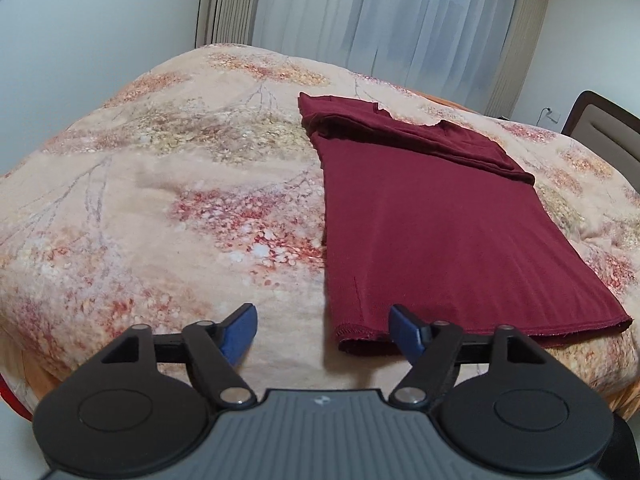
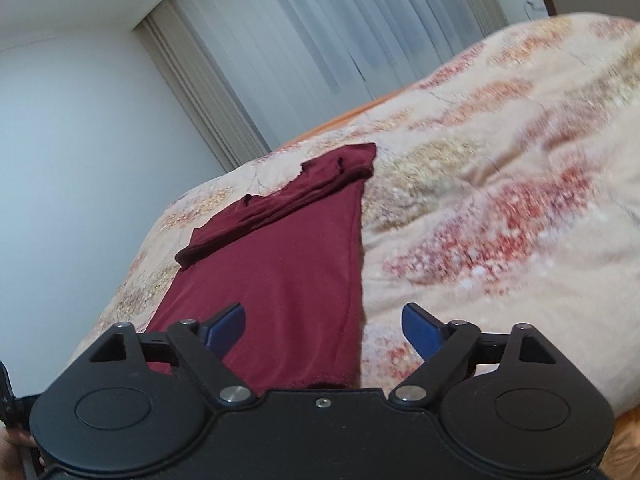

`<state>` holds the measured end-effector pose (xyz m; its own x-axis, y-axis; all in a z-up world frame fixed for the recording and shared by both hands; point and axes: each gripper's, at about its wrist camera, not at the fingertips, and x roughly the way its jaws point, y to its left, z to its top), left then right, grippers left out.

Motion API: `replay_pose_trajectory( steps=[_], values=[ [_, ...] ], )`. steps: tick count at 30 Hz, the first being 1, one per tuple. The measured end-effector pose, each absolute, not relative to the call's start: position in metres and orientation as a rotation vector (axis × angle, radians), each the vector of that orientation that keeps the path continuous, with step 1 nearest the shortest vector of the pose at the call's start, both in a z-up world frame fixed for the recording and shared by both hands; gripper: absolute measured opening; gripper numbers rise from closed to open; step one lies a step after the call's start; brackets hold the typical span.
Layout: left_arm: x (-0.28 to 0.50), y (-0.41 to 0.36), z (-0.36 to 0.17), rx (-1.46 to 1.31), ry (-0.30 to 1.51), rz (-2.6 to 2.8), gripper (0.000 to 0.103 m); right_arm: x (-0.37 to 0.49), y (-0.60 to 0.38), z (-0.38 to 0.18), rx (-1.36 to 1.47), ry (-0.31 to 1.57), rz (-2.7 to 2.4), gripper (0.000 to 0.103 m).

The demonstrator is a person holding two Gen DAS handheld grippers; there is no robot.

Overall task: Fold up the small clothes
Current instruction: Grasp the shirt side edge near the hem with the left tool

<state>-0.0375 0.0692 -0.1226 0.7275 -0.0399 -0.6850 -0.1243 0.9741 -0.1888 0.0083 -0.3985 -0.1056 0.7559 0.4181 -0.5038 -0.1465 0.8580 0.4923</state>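
A dark red shirt (image 1: 432, 216) lies flat on the bed, its sleeves folded in and its hem toward me. In the right wrist view the same shirt (image 2: 280, 280) runs away from the camera, collar end far. My left gripper (image 1: 323, 330) stands open over the hem's left corner; its blue right fingertip (image 1: 406, 330) is above the cloth, the left one over the bedspread. My right gripper (image 2: 323, 328) is open above the hem's right corner, with the shirt's right edge between its fingers. No pad presses on the cloth.
A flowered beige bedspread (image 1: 160, 184) covers the bed. White curtains (image 1: 400, 20) hang behind it and a wall (image 1: 80, 60) stands at the left. A brown headboard (image 1: 604, 128) shows at the far right. The bed's near edge lies just under both grippers.
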Motion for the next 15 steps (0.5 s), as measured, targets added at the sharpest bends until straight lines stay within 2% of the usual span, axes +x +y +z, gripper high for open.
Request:
replay_pose_trajectory(
  steps=[9,15],
  values=[
    [-0.042,0.064,-0.115,-0.143,0.72,0.031,0.083,0.0,-0.368,-0.087,0.244,0.566,0.384,0.095],
    [-0.052,0.039,-0.104,0.207,0.623,-0.116,0.086,-0.005,-0.359,-0.082,0.164,0.546,0.405,0.098]
  ],
)
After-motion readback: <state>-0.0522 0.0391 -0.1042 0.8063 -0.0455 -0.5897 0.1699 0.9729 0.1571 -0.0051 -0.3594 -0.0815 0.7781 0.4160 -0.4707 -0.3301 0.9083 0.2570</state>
